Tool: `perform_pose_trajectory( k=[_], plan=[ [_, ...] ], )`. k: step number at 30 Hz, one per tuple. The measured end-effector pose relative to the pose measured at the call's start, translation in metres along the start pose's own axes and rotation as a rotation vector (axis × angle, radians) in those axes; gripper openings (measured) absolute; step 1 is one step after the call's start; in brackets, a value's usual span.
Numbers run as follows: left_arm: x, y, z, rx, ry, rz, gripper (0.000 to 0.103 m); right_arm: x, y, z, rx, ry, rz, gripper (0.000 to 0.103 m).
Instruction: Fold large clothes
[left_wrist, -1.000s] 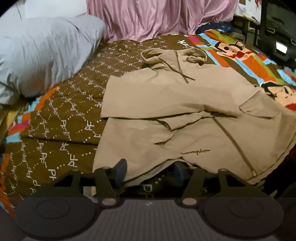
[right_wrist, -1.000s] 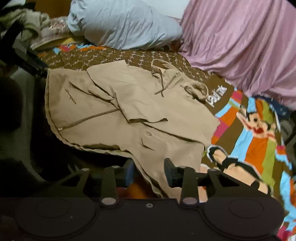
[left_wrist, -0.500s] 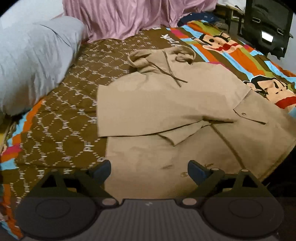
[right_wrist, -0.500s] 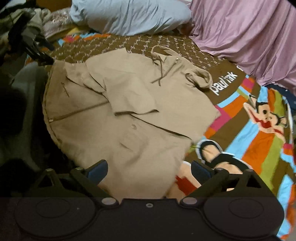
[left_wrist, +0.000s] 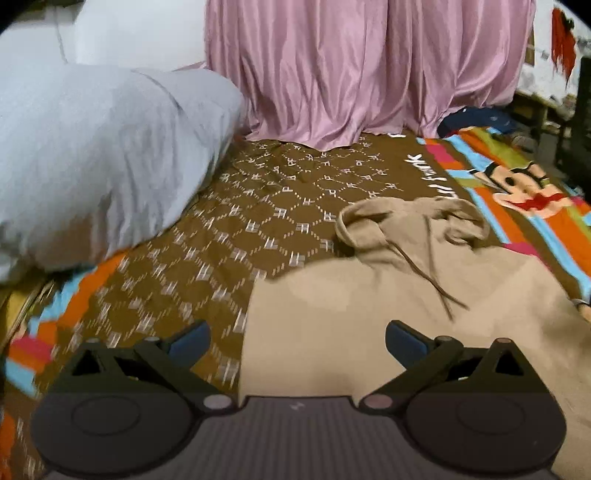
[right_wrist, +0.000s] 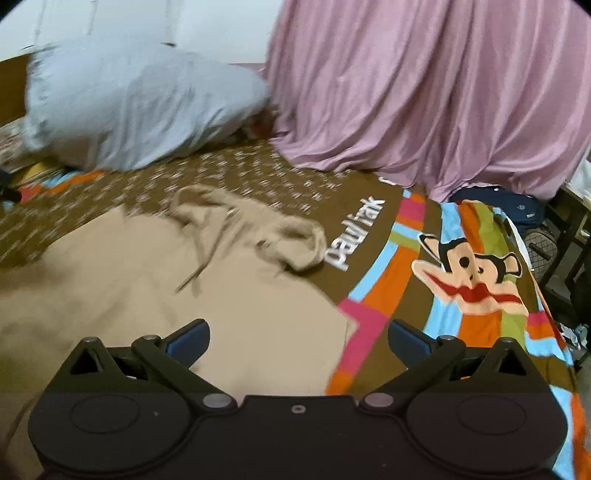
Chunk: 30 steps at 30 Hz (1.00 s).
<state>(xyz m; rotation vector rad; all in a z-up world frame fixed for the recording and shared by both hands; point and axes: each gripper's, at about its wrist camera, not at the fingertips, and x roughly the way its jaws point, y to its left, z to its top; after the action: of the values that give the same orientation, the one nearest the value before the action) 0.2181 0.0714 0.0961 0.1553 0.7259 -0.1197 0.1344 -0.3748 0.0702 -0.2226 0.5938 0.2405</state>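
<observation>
Both your left tool (left_wrist: 297, 338) and right tool (right_wrist: 298, 336) gape wide, holding nothing; grabbing the tan hooded jacket (left_wrist: 369, 314) unevenly risks skewing the fold.

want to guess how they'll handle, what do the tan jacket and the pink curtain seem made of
Tan jacket: looks like matte woven cotton-type cloth, no shine, soft creases, though blur hides the weave.
Pink curtain: looks like satin, probably synthetic, with glossy highlights along its folds.

We see bed (left_wrist: 295, 206) under brown patterned cartoon-monkey bedspread (right_wrist: 472, 273); tan hooded jacket (left_wrist: 369, 314) spread flat on it, grey pillow (left_wrist: 92, 166) at head, pink cloth (right_wrist: 424, 92) beside.
</observation>
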Motion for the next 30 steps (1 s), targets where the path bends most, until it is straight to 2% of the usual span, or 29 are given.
perform_pose_trajectory(
  k=[4,8,10,12,14,16,17,18,19,20,21,22,25,28,30],
  plan=[
    [0.078,-0.011,0.051,0.021,-0.039,0.015,0.101,0.085,0.006,0.029,-0.014,-0.005,-0.033,0.092],
    [0.143,-0.023,0.089,0.066,-0.083,-0.036,0.093,0.169,0.008,0.052,-0.067,-0.024,-0.079,0.079],
    [0.176,-0.034,0.101,0.12,-0.061,-0.045,0.091,0.211,0.007,0.06,-0.076,-0.01,-0.096,0.074],
    [0.206,-0.046,0.107,0.182,-0.035,-0.031,0.083,0.247,0.004,0.067,-0.06,0.01,-0.104,0.067],
    [0.227,-0.055,0.107,0.234,-0.013,-0.042,0.08,0.281,-0.001,0.074,-0.027,0.018,-0.1,0.065],
    [0.242,-0.062,0.105,0.266,0.001,-0.042,0.063,0.308,-0.003,0.079,-0.014,0.033,-0.079,0.063],
    [0.247,-0.064,0.105,0.269,0.011,-0.038,0.043,0.321,-0.003,0.082,-0.016,0.049,-0.082,0.056],
    [0.252,-0.065,0.105,0.265,0.027,-0.033,0.019,0.33,-0.003,0.083,-0.022,0.058,-0.082,0.049],
    [0.256,-0.065,0.104,0.261,0.044,-0.018,0.008,0.341,-0.002,0.085,-0.033,0.084,-0.073,0.046],
    [0.256,-0.065,0.102,0.25,0.045,0.003,0.004,0.348,0.0,0.084,-0.043,0.108,-0.072,0.026],
    [0.251,-0.062,0.101,0.235,0.022,0.011,0.004,0.353,0.002,0.083,-0.052,0.122,-0.089,0.001],
    [0.246,-0.06,0.1,0.215,-0.015,0.016,0.003,0.353,0.002,0.082,-0.053,0.122,-0.107,0.002],
    [0.226,-0.046,0.097,0.107,-0.122,0.017,0.003,0.329,-0.004,0.082,0.012,-0.005,-0.134,0.002],
    [0.209,-0.021,0.091,-0.086,-0.207,-0.037,0.003,0.295,-0.017,0.085,0.125,-0.136,-0.158,0.002],
    [0.198,-0.009,0.079,-0.169,-0.273,-0.083,0.003,0.269,-0.029,0.082,0.218,-0.232,-0.148,0.001]
  ],
)
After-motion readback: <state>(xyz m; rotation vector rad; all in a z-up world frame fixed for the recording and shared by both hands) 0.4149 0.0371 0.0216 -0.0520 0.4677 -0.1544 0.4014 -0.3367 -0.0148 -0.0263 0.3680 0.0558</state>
